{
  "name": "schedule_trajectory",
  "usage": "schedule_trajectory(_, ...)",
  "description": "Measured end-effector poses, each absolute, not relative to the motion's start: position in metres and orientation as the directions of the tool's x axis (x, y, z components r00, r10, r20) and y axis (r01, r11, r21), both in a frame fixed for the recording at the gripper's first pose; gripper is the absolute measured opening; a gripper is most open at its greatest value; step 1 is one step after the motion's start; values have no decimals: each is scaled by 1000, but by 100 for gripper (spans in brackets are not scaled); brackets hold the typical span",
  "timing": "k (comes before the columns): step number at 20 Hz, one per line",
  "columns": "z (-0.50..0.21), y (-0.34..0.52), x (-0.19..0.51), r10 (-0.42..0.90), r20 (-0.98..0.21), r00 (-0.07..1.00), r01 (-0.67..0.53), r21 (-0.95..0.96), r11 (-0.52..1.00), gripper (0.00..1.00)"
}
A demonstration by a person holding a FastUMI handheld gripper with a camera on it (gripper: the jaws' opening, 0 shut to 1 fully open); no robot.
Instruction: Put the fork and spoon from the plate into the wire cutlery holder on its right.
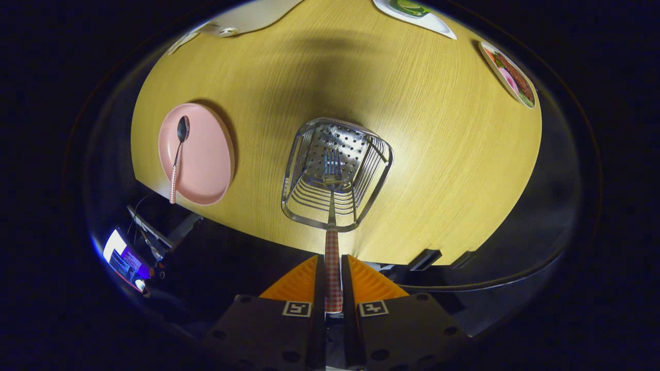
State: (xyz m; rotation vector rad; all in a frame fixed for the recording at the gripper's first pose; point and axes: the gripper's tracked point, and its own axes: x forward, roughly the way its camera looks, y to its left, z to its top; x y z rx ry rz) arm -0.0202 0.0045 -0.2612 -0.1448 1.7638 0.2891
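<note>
A: Two pieces to move, and you are dealing with one of them now. Your tool (332, 281) is clamping both fingers on the checked handle of the fork (331, 216), and the prongs are pointing down into the wire holder (336, 172).

B: Why are you holding it by the very end of the handle?

A: Gripping there is keeping the fingers outside the wire rim, so the head is going in first, towards the holed bottom. I judge the fork is low enough to let go, though I cannot tell whether the prongs are touching the bottom.

B: And the spoon?

A: The spoon (178, 154) is lying on the pink plate (203, 154), well to the left of the holder on the desk (438, 154), its handle sticking out over the near rim. That overhang is giving you a place to pinch it next.
</note>
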Motion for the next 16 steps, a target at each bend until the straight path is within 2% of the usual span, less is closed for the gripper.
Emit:
schedule_trajectory(3, -255, 4, -13, 111, -984, -141, -227, 141, 964, 21)
schedule_trajectory(5, -250, 0, -13, 143, -985, -97, -204, 161, 966, 27)
schedule_trajectory(9, -220, 7, -11, 233, -972, 21, -165, 226, 960, 27)
schedule_trajectory(13, -178, 47, -10, 353, -921, 162, -170, 326, 930, 27)
schedule_trajectory(14, -169, 64, -10, 387, -903, 187, -168, 359, 918, 30)
schedule_trajectory(16, -165, 91, -10, 457, -861, 223, -163, 429, 889, 31)
